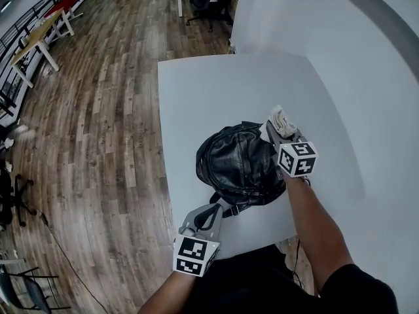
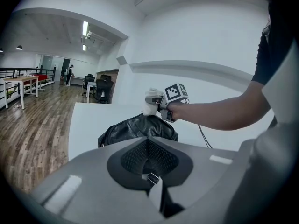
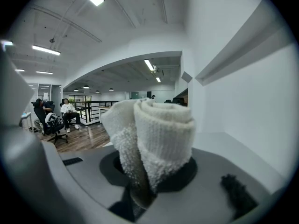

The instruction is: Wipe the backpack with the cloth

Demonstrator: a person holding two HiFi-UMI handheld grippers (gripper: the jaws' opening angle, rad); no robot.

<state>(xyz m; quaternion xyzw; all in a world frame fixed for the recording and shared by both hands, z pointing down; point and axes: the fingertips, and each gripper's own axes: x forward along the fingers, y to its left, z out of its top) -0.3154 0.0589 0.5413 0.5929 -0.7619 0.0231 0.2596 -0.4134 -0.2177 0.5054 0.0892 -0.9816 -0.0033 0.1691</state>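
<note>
Left gripper view: the left gripper (image 2: 152,180) has its jaws pinched together on a black strap with a small metal buckle (image 2: 153,177).
Left gripper, head view: at the table's near edge (image 1: 218,211), at the backpack's near side.
Backpack: a black, rounded leather backpack (image 1: 239,162) lying on the white table (image 1: 216,90).
Right gripper: (image 1: 278,131) clamped on a rolled white terry cloth (image 3: 156,134), at the backpack's far right edge.
Cloth: (image 1: 283,118) sticks out beyond the jaws.
Floor: brown wood planks (image 1: 98,110) left of the table.
</note>
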